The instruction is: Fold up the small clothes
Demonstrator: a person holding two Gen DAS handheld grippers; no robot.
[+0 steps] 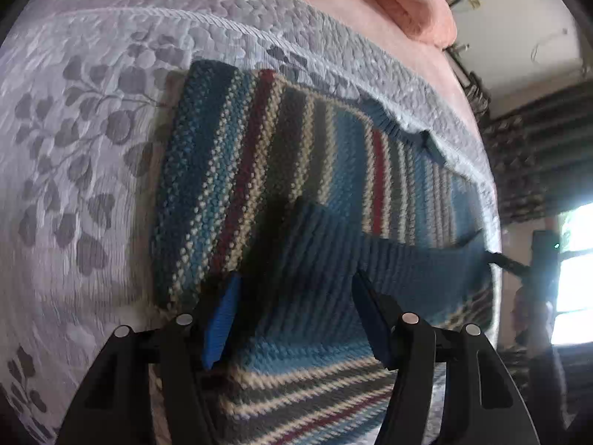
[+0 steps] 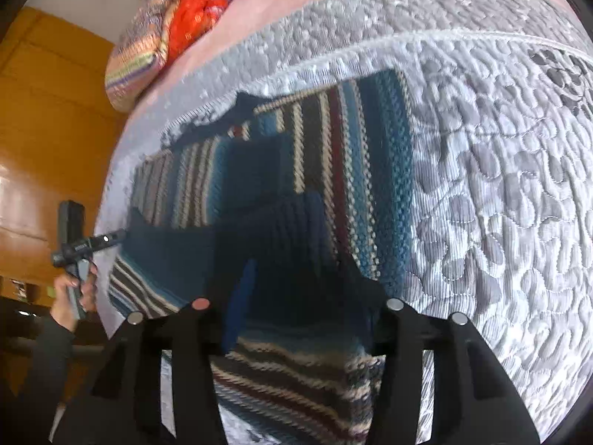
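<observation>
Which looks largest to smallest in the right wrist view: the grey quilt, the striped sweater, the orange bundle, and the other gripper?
1. grey quilt
2. striped sweater
3. orange bundle
4. left gripper

The bundle and the left gripper lie farther from the camera, so their true sizes are unsure.

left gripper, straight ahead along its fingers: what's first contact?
Likely the striped knit sweater: the left gripper points at its folded solid-blue panel, which already lies between the open jaws. Depth is unclear, so contact may already exist.

Grey quilted bedspread (image 2: 481, 185), orange wooden wardrobe (image 2: 48, 118), bright window (image 1: 572, 278), white wall (image 1: 519, 37).
</observation>
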